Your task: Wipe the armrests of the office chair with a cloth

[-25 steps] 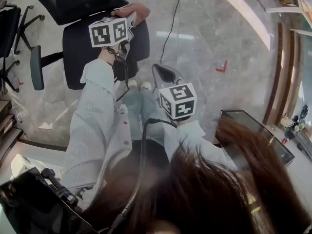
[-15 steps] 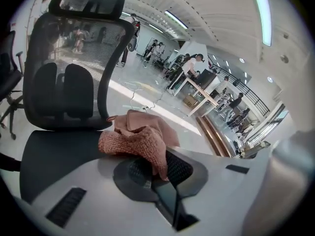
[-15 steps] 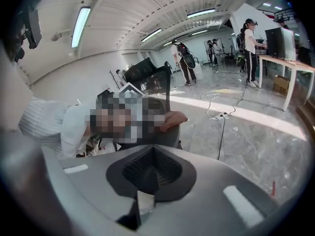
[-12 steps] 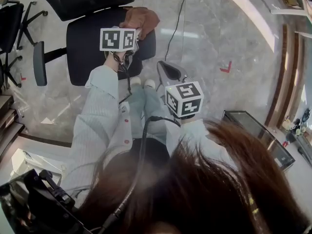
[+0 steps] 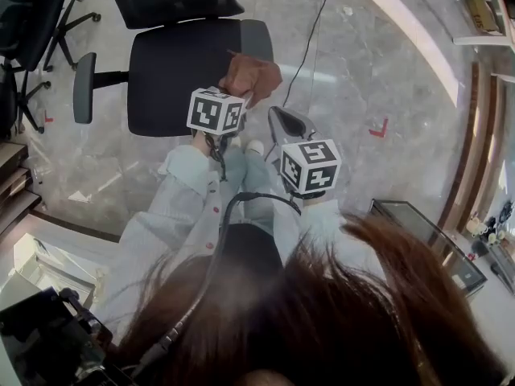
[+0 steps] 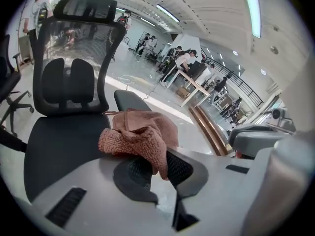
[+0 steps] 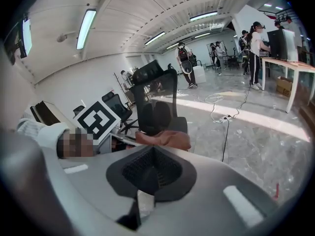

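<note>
Cloth between jaws of left gripper

- Lighting: bright and even, from ceiling strip lights overhead in both gripper views.
- Glare: pale streaks on the glossy floor in the head view.
- Distortion: strong fisheye bending, with black corners in the gripper views.
- Focus: cloth sharp; hair at the bottom edge of the head view soft.
</note>
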{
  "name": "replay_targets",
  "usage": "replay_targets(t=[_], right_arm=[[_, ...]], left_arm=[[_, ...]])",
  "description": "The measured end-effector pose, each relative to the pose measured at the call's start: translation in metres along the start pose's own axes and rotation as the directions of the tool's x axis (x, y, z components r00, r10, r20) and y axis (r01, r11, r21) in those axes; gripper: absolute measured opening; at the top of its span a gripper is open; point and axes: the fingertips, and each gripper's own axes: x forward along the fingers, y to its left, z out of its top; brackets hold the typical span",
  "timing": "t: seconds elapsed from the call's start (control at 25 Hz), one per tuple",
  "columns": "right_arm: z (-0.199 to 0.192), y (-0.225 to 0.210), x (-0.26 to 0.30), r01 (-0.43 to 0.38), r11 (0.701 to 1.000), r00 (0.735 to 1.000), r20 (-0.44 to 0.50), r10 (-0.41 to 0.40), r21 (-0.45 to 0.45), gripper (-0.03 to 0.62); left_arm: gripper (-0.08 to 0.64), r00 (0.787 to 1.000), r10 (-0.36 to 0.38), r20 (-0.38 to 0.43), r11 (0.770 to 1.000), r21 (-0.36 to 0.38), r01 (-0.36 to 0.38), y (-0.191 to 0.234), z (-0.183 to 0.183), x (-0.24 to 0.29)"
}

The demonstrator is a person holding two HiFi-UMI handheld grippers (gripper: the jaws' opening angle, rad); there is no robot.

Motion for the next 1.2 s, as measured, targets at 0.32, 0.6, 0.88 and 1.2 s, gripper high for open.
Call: replay_targets(t=[0.32,0.6,0.88,1.2], right_arm=[[-0.015,0.014,-0.005,-0.009,1.000,1.000,-0.002,0.009,-0.007,0.002],[-0.029,0.006,-0.010,0.006,1.000,0.999,-0.036,-0.005,0.027,0.002],[-0.039,-0.009,0.002,0.028,0.998,0.997,-0.073,-0.024,0.056,0.002],[-0.044,-0.034,0.010,0.052,0.992,0.995,-0.085,-0.042,0.116,0.002]], left_arm=[[0.035,0.996,-0.022,-0.083,0.998,0.058,0.026,-0.012,-0.040,0.000],[0.035,1.000,0.010,0.015,0.995,0.095,-0.012,0.003,0.019,0.000],[0.035,0.995,0.033,0.099,0.995,0.095,-0.042,0.040,0.097,0.028],[0.035,0.980,0.086,0.178,0.994,0.048,-0.096,0.067,0.156,0.064]])
